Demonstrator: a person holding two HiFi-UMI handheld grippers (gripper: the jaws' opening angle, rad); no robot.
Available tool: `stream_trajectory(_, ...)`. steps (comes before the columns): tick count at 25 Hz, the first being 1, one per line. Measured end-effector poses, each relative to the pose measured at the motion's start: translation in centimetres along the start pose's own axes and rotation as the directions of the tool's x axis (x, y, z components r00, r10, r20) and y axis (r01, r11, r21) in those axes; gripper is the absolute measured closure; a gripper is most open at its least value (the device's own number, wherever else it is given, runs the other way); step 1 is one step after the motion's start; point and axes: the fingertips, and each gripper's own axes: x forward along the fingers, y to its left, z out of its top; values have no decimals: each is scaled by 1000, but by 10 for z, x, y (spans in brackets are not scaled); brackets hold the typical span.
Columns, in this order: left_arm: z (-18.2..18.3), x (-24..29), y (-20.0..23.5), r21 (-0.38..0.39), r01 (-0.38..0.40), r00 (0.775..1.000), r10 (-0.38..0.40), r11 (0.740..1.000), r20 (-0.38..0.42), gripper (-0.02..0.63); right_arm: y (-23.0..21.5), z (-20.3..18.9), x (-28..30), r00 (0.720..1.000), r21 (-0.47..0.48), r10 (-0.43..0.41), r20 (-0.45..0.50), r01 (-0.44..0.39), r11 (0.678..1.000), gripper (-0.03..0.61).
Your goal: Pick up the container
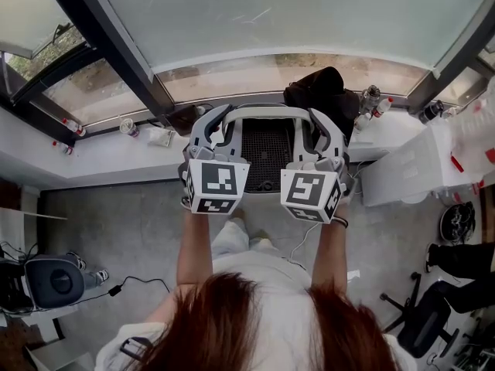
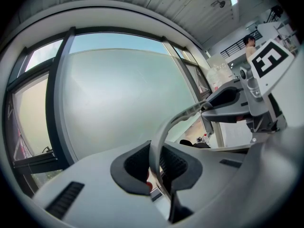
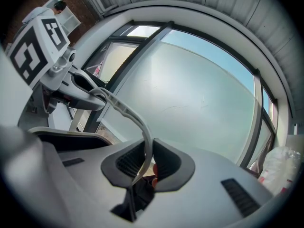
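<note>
Over the far edge of the white bench (image 1: 116, 157), in front of the big window (image 1: 263, 14), the grey container (image 1: 267, 141) hangs between the two tools, held by its opposite sides. Its dark mesh bottom faces the head camera, and the curved grey rim runs from one tool across to the other. The left tool (image 2: 156, 167) is closed on the rim at the container's left side: in the left gripper view the thin grey rim passes straight between the dark ribbed pads (image 2: 135, 165), which press it from both sides. The right tool (image 3: 147, 163) is likewise clamped on the rim at the right side, the pads pinching the rim's edge with little gap showing. Both tools tilt upward, so each gripper view looks past the rim at frosted glass and ceiling. Each tool's marker cube (image 1: 218, 184) faces the head camera, and the person's bare forearms (image 1: 193, 246) reach up to them. On the bench behind the container lies a black bag (image 1: 325, 91), with small bottles (image 1: 373, 99) just beside it toward the right end.
</note>
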Motion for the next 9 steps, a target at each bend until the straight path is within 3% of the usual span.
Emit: stream_trajectory(9, -12, 25, 28, 6, 25, 1000, -25, 1000, 0, 568, 12, 8, 35, 1000, 1, -14, -21, 14, 1000, 512)
